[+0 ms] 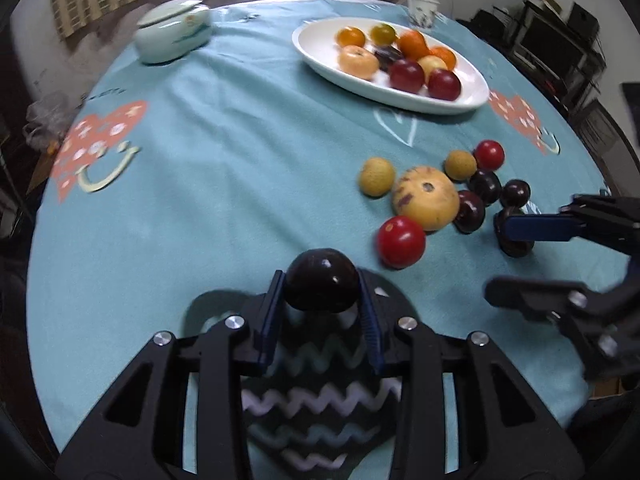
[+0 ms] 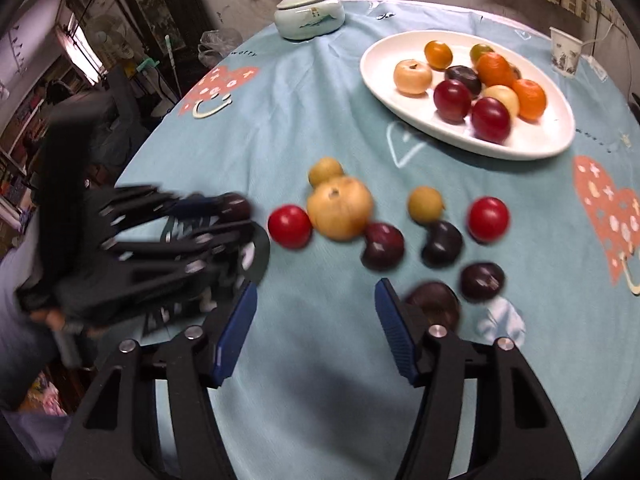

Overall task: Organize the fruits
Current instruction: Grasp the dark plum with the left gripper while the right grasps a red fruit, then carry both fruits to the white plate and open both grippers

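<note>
Fingers of the left gripper (image 1: 322,298) pinch a dark plum (image 1: 321,280); the right gripper (image 2: 316,332) gapes empty. Nine fruits fill the white plate (image 2: 532,148) — about ten more lie loose on the tabletop (image 1: 224,128), roughly halfway.

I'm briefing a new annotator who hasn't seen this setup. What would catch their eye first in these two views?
Probably the dark plum clamped between the left gripper pads, low in the left wrist view. Next, the white oval plate at the far side of the teal tablecloth, filled with oranges, red plums and pale fruit. Between them lies a loose cluster on the cloth around a large yellow fruit, with the right gripper open and empty in front of it.
</note>
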{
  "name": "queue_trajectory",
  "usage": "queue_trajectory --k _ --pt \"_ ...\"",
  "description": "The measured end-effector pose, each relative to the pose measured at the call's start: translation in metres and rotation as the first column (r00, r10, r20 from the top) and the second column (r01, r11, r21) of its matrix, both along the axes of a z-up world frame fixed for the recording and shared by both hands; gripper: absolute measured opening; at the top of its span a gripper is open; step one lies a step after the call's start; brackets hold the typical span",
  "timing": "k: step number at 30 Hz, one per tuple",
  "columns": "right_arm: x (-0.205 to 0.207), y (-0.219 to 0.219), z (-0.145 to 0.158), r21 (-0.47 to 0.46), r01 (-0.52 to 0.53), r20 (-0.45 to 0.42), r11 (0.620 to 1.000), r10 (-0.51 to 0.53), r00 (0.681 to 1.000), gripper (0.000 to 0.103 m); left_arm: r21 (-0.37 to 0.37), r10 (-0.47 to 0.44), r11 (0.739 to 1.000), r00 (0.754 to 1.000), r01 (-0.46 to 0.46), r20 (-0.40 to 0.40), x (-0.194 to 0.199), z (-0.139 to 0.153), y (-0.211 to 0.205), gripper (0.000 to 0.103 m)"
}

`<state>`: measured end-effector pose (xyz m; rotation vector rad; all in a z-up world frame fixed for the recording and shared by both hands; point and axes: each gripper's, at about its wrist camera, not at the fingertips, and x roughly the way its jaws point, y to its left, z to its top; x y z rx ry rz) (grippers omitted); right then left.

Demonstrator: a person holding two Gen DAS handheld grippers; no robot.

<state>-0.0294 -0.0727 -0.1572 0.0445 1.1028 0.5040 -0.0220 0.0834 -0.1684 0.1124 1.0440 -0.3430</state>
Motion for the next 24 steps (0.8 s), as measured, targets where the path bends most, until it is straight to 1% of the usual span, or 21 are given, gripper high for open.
queue_trajectory --k 2,4,7,11,14,15,16,20,22,24 --pt "0.007 0.008 -0.006 0.01 0.007 -0.018 1.0 -0.006 1.0 0.057 -0.03 0.043 0.999 0.999 -0.042 0.012 -0.007 0.01 0.018 0.036" --pt "0.012 0.017 -0.011 0.013 0.008 -0.03 1.0 -0.007 1.0 0.055 -0.043 0.074 0.996 0.997 -0.073 0.022 -0.013 0.018 0.033 0.036" --pt "0.018 0.026 -0.016 0.037 0.007 -0.054 0.999 -0.005 0.999 0.055 -0.047 0.09 0.995 0.995 -0.089 0.032 -0.021 0.026 0.043 0.036" --pt "0.027 0.042 -0.019 0.024 -0.003 -0.039 1.0 0.004 0.999 0.054 -0.062 0.095 0.994 0.995 -0.092 0.037 -0.027 0.032 0.05 0.036" --pt "0.035 0.053 -0.022 0.005 -0.021 -0.038 1.0 0.022 0.999 0.046 -0.062 0.1 0.993 0.994 -0.098 0.032 -0.028 0.032 0.055 0.036" --pt "0.038 0.054 -0.022 -0.005 -0.018 -0.033 1.0 0.018 0.999 0.038 -0.061 0.102 0.993 0.994 -0.1 0.031 -0.028 0.032 0.057 0.036" --pt "0.041 0.055 -0.022 -0.001 -0.02 -0.032 1.0 0.02 0.999 0.032 -0.063 0.102 0.993 0.994 -0.1 0.028 -0.028 0.032 0.058 0.036" --pt "0.042 0.053 -0.02 0.014 -0.038 -0.034 0.999 0.038 0.999 0.03 -0.073 0.099 0.993 0.995 -0.097 0.032 -0.028 0.034 0.059 0.036" --pt "0.04 0.049 -0.015 0.015 -0.037 -0.024 0.999 0.038 0.999 0.03 -0.082 0.091 0.993 0.995 -0.087 0.041 -0.028 0.038 0.056 0.036" --pt "0.033 0.041 -0.007 0.043 -0.035 -0.024 0.998 0.036 0.999 0.03 -0.095 0.077 0.993 0.996 -0.072 0.05 -0.027 0.042 0.052 0.036"
